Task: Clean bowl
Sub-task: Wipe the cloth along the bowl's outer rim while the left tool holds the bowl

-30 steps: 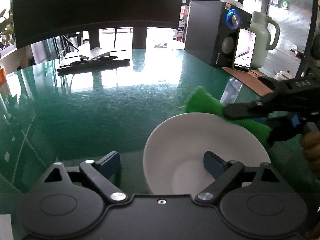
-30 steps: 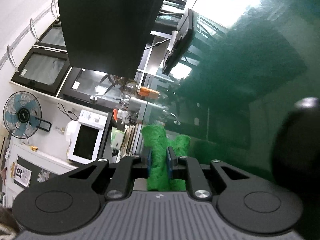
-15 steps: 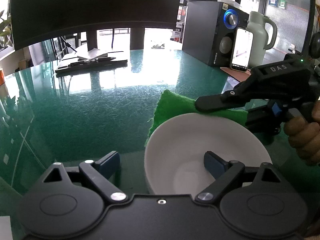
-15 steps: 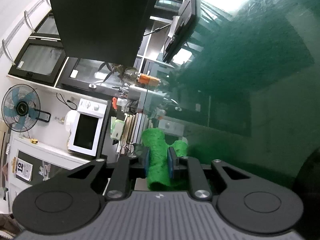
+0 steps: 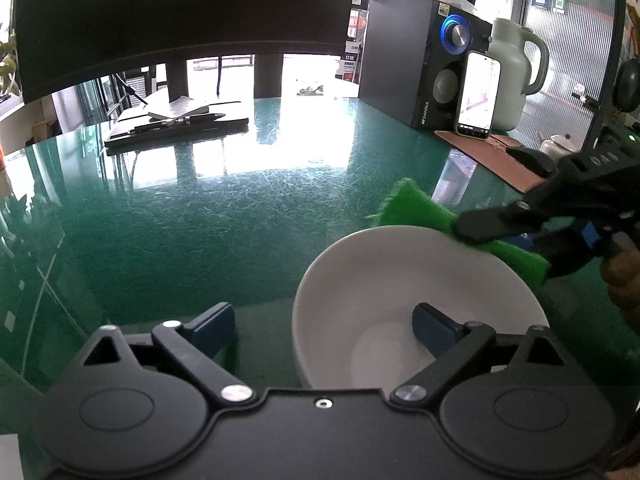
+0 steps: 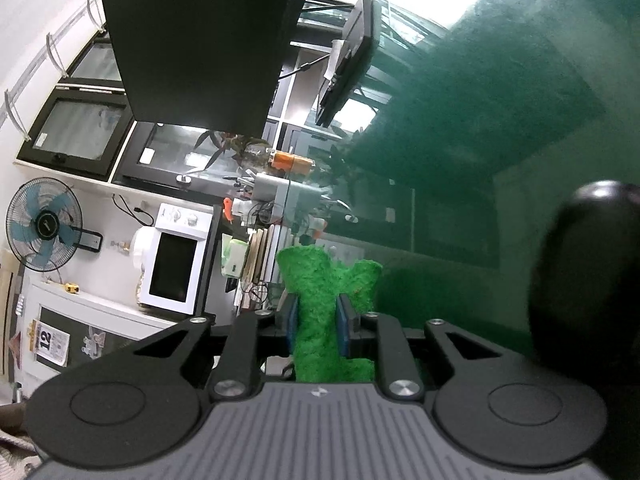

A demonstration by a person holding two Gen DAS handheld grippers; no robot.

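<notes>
The green glass desk [image 5: 248, 216] carries a white bowl [image 5: 400, 280] near its front edge. The left tool [image 5: 324, 320] has its jaws wide apart and opening, one finger inside the bowl, one outside its rim, neither pressing on the wall. The right tool [image 6: 317, 318] is clamped on a green scouring pad [image 6: 316, 304], held just behind the bowl's far rim.

your left gripper [image 5: 324, 322] body covers the near rim of the bowl [image 5: 400, 272] at frame bottom. scouring pad [image 5: 420, 210]: far rim and the right gripper [image 5: 520, 236] hide most of it. your hand [image 5: 622, 284] is cut off at the right edge. right wrist view: dark blurred blob [image 6: 580, 280] lower right, can't identify it.
</notes>
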